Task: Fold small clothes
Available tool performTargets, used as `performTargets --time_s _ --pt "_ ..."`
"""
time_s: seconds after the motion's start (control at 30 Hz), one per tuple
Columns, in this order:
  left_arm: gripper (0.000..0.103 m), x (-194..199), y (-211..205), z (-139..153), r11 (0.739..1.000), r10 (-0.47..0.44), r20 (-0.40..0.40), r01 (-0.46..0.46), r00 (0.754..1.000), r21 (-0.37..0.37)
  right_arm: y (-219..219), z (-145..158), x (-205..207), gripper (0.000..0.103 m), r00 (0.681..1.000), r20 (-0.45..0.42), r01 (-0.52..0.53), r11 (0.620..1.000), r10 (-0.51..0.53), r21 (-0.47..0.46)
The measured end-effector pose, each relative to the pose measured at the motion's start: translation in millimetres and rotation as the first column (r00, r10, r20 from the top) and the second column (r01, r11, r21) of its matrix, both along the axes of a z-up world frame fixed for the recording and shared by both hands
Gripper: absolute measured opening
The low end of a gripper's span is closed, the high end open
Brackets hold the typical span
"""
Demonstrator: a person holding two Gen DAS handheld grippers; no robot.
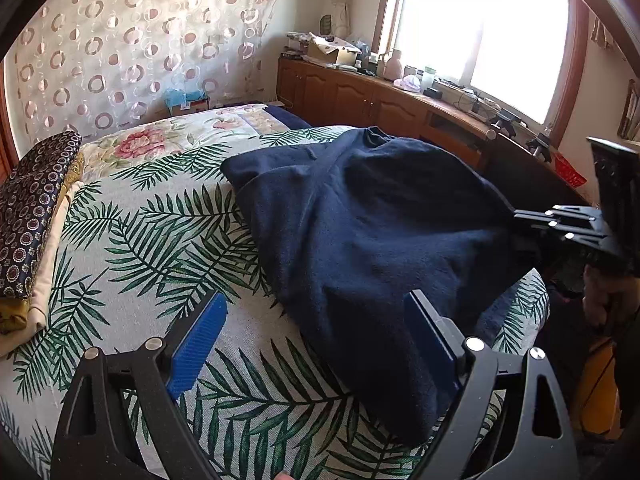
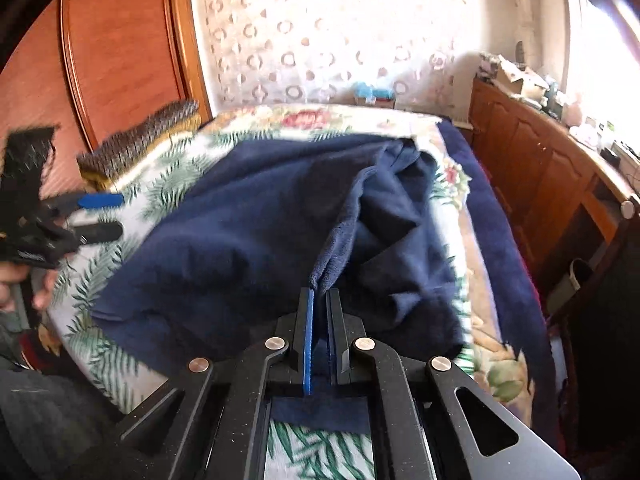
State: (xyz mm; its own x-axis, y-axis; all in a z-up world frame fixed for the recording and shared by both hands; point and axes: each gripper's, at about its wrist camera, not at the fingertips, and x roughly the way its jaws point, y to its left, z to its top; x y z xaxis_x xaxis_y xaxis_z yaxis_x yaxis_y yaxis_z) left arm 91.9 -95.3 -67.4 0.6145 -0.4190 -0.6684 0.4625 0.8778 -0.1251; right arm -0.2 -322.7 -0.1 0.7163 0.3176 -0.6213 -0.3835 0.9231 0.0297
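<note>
A navy fleece garment (image 1: 360,220) lies rumpled on the palm-leaf bedsheet (image 1: 160,240). My left gripper (image 1: 316,300) stands open above the garment's near left edge. Its blue left pad (image 1: 200,340) is over bare sheet and its right finger over the cloth, with nothing pinched. My right gripper (image 2: 320,292) is shut on a fold of the navy garment (image 2: 248,220), and the cloth rises into a ridge at its tips. In the left wrist view the right gripper (image 1: 518,216) grips the garment's right edge. The right wrist view shows the left gripper (image 2: 108,216) open at the far left.
A folded stack of patterned cloth (image 1: 28,216) rests on the bed's far left side. A wooden cabinet (image 1: 360,96) with clutter on top runs under the window beyond the bed. A wooden wardrobe door (image 2: 120,60) stands at the left. A person's hand (image 2: 24,280) holds the left gripper.
</note>
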Motion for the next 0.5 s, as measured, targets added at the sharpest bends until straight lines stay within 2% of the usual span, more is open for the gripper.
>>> performTargets --time_s 0.17,0.37,0.5 --pt "0.090 -2.0 -3.4 1.5 1.000 -0.013 0.003 0.013 1.000 -0.002 -25.1 12.3 -19.9 0.005 0.999 0.007 0.041 0.999 -0.041 -0.011" --pt "0.090 -1.8 -6.7 -0.8 1.000 -0.021 0.001 0.021 1.000 0.004 -31.0 -15.8 -20.9 0.005 0.995 -0.068 0.072 0.996 -0.076 -0.061" --pt "0.090 -1.4 -6.3 -2.0 1.000 -0.016 -0.002 0.016 1.000 0.005 -29.1 -20.0 -20.2 0.005 0.993 -0.083 0.084 0.994 -0.090 -0.071"
